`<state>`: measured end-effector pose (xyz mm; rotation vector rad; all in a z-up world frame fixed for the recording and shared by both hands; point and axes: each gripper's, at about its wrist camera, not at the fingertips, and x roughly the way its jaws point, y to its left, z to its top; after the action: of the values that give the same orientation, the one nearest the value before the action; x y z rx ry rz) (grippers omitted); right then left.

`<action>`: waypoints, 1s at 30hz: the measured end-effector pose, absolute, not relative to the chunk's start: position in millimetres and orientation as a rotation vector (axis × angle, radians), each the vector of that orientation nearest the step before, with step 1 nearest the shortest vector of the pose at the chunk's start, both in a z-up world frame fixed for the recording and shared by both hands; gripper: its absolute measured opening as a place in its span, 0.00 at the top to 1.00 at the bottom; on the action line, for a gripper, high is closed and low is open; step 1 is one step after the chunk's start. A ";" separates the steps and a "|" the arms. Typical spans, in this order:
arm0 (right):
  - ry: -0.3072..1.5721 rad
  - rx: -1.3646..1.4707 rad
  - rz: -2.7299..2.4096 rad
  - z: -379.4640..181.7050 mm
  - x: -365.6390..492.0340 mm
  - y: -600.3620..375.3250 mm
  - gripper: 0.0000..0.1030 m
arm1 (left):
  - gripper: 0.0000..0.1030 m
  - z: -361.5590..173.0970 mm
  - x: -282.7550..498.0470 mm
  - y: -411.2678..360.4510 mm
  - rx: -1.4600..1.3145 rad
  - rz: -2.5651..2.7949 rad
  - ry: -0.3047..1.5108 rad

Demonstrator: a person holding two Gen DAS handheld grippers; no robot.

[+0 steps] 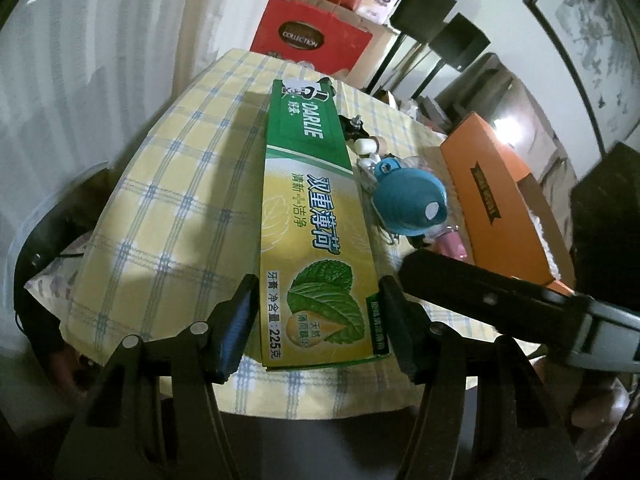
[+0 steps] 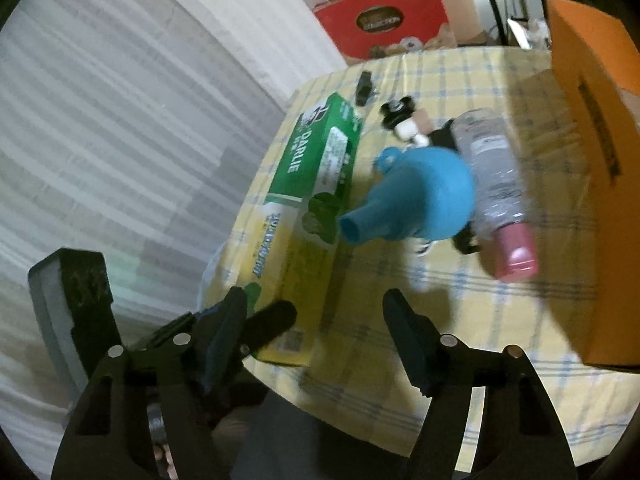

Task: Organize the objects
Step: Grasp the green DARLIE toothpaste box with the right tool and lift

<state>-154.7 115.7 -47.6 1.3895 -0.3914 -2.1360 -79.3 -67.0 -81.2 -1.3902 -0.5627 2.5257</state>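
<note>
A long green and yellow toothpaste box [image 1: 316, 216] lies on the yellow checked tablecloth [image 1: 180, 208]. My left gripper [image 1: 318, 320] is shut on its near end, a pad pressing each long side. In the right wrist view the same box [image 2: 304, 208] runs away from me. My right gripper [image 2: 316, 320] hangs open over the box's near corner and the cloth beside it, touching nothing. A finger [image 2: 276, 316] of the left gripper shows there on the box. A blue rubber bulb [image 2: 420, 204] lies right of the box.
A clear bottle with a pink cap [image 2: 496, 188] lies beside the bulb. An orange box [image 2: 592, 160] stands open at the right. Small black and white items [image 2: 400, 120] lie at the back. A red box [image 2: 380, 20] sits beyond the table, a white curtain [image 2: 120, 120] to the left.
</note>
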 end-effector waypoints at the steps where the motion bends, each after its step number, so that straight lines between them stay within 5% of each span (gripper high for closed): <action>1: -0.397 1.397 -2.126 -49.9 -155.5 112.0 0.30 | 0.45 -81.4 -77.1 -67.0 -1.387 2.525 -0.567; 12: -0.515 1.491 -2.012 -78.6 -165.0 94.9 0.31 | 0.45 -83.0 -66.8 -69.3 -1.376 2.522 -0.607; 17: -0.518 1.478 -1.986 -76.8 -163.5 91.2 0.45 | 0.45 -81.9 -62.7 -72.2 -1.373 2.528 -0.621; 30: -0.498 1.396 -1.998 -44.5 -150.2 94.0 0.45 | 0.45 -46.1 -50.7 -72.7 -1.273 2.575 -0.604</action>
<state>-150.2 94.0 -44.5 1.3962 -0.4978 -1.9978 -50.7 -72.7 -46.1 -1.2733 -0.6045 2.5751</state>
